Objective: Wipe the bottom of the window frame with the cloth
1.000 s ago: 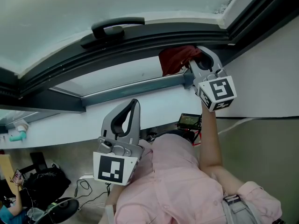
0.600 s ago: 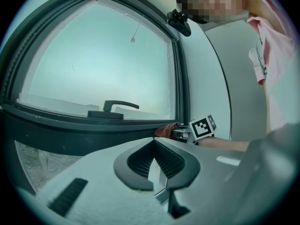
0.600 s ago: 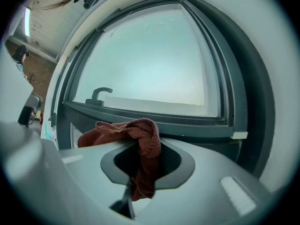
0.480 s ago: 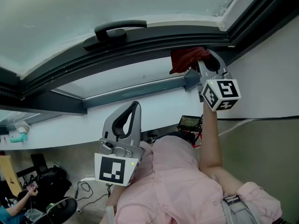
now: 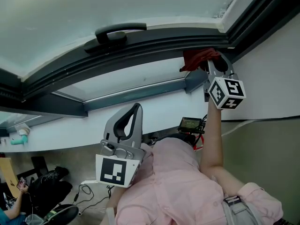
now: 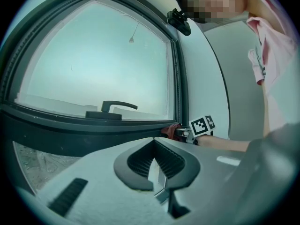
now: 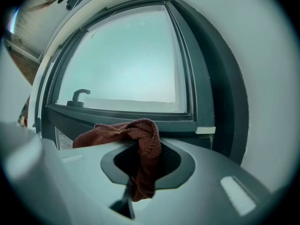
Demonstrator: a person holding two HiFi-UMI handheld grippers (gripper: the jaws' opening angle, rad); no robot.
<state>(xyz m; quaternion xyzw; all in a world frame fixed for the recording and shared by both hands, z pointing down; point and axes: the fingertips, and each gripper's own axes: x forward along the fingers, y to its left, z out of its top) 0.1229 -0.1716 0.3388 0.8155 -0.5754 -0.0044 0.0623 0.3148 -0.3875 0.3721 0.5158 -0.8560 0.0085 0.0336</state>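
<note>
In the head view, since a second ago the right gripper (image 5: 209, 64) has slid the red cloth (image 5: 199, 57) rightward along the bottom of the window frame (image 5: 164, 37) to its right corner, while the left gripper (image 5: 136, 108) hangs low. In the left gripper view, its jaws meet at the tips with nothing between them. In the right gripper view, the jaws are clamped on the cloth (image 7: 143, 144), whose bunched length runs leftward along the frame's bottom, with a tail hanging down between the jaws.

A crumpled dark red cloth (image 5: 197, 58) lies bunched at upper right, against the dark grey window frame (image 5: 154, 40), near its corner.
</note>
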